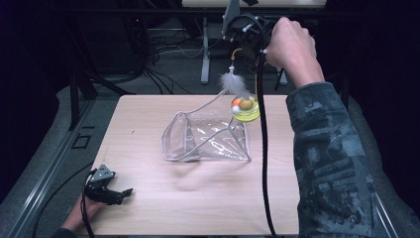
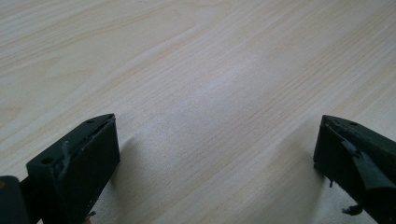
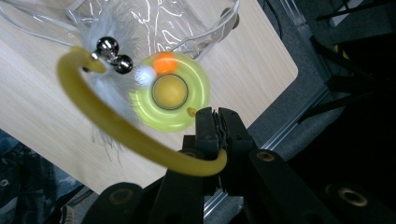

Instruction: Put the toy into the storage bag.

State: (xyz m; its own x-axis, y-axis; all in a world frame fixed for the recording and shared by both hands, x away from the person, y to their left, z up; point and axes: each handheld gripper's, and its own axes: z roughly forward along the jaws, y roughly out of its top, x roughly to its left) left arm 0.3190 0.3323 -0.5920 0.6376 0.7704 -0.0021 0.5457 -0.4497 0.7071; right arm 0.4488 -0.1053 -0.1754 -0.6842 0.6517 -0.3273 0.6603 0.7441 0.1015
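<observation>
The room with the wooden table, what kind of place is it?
Probably a lab or workshop for recording. Cables lie tangled on the grey floor, metal stand legs rise behind the wooden table, and dark framing surrounds it.

The high view looks forward and down from above the near edge of the worktop (image 1: pixel 198 198), taking in its whole surface. The left gripper view sits low and close at the near left corner, facing bare wood. The right gripper view looks steeply down from above the far right edge; it shares the clear pouch (image 1: pixel 208 139) and yellow ring toy (image 1: pixel 245 108) with the high view.
</observation>
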